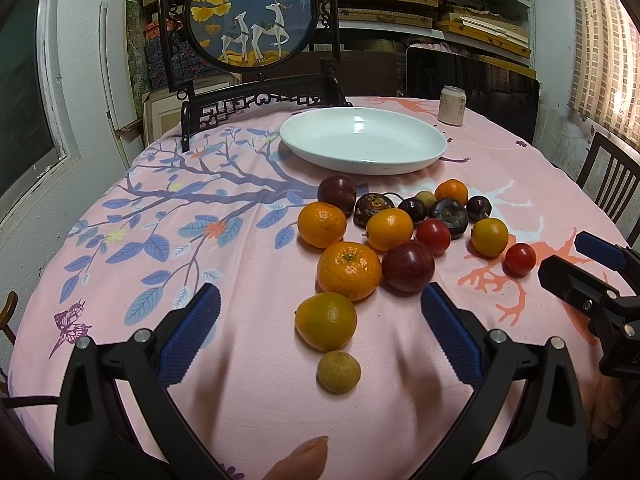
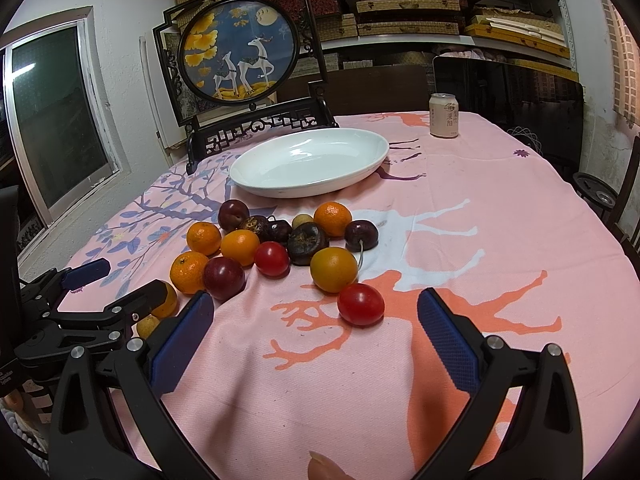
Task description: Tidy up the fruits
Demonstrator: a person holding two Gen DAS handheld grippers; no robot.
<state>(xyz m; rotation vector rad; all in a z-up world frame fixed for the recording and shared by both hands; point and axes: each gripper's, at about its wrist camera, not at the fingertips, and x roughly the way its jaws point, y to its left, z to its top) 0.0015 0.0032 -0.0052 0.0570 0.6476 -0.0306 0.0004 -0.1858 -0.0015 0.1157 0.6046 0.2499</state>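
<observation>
Zero fruits in the white plate [image 1: 362, 162] so far; bowl is bare in both views. Task looks to be at the very start, judging by the layout.

Fruit pile sits on the pink tablecloth [image 1: 160, 264], just in front of the plate, not touching it. Approx. 15 pcs visible from left wrist cam: mandarins, e.g. the big one [image 1: 349, 270], dark plums [image 1: 408, 266], cherry tomatoes [image 1: 520, 259], a few dark wrinkled fruits [image 1: 449, 211], yellow-orange kumquat-type fruit [image 1: 325, 321], one small tan longan [image 1: 339, 365] closest to cam.

Left gripper [image 1: 320, 344]: jaws wide apart, nothing held. Kumquat-type fruit and longan lie between its fingers, w/o contact as far as I can tell. Right gripper [image 2: 316, 340]: also spread, empty; the nearest tomato [image 2: 361, 304] sits between its finger tips, slightly ahead, no contact seen.

Done: nothing placed. Left: whole pile, if plate is the target (assumption; task only says organize).

Est. next: each tong is lined up on a near fruit, so close and lift seems the logical step. Round fruit may roll on cloth when pinched off-centre.

Background: drink can [image 1: 452, 105] beyond plate, deer screen [image 1: 250, 20] at table's far edge. Not involved.
</observation>
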